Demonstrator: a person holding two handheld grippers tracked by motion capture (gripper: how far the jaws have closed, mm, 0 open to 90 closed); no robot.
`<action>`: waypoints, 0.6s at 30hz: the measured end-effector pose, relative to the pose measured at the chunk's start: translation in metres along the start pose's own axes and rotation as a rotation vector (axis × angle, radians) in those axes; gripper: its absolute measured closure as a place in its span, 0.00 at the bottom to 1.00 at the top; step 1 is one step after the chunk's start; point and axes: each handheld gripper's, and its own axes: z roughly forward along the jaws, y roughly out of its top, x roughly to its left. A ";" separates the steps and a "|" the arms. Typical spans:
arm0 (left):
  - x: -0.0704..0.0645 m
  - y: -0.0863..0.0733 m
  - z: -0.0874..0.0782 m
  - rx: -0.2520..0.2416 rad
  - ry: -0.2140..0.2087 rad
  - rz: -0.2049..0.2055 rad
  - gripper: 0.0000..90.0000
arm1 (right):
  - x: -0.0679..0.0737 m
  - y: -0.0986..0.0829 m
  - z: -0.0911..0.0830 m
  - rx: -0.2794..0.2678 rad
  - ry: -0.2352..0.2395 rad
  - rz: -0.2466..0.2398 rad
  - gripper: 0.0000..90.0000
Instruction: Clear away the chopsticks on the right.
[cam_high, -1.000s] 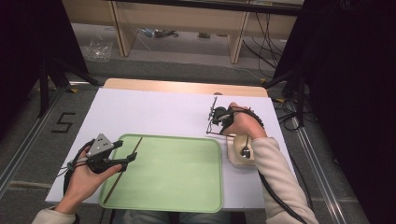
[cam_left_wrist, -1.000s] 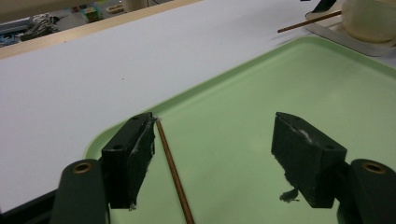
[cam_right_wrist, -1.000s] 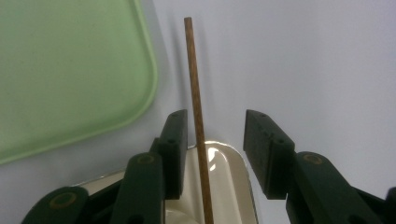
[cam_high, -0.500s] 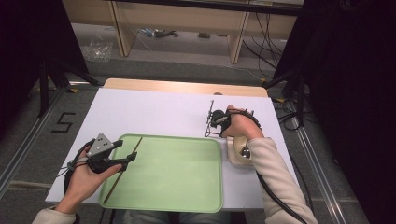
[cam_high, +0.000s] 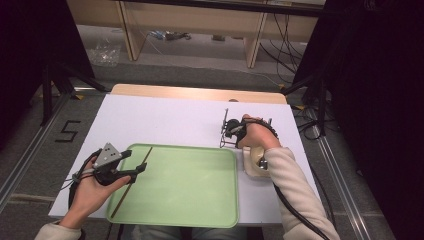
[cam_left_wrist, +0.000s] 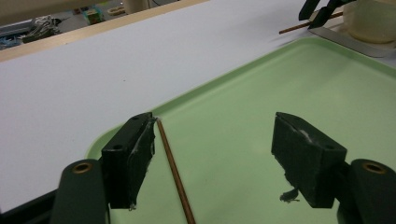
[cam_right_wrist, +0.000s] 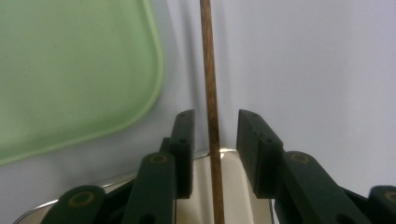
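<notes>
One thin brown stick (cam_left_wrist: 173, 173) lies flat along the left edge of the green tray (cam_high: 190, 210), beside the left claw (cam_left_wrist: 212, 154). A second brown stick (cam_right_wrist: 210, 93) stands between the right claw (cam_right_wrist: 215, 140) jaws, over a metal-rimmed dish (cam_right_wrist: 236, 186)

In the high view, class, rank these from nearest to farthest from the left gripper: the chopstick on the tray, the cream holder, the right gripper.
1. chopstick on the tray, just right of the left gripper.
2. cream holder, beyond the tray's right edge.
3. right gripper, farther up.

Stick (cam_right_wrist: 211, 93) cut off both ends
</notes>
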 end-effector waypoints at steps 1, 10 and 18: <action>0.000 0.000 0.000 0.000 0.000 0.001 0.33 | 0.000 0.000 0.001 0.002 -0.001 0.003 0.77; 0.001 0.001 0.000 -0.001 0.004 0.012 0.33 | 0.000 0.001 0.003 0.005 -0.001 -0.007 0.83; 0.001 0.001 -0.001 -0.001 0.005 0.016 0.33 | 0.002 0.004 0.006 0.022 -0.005 -0.010 0.89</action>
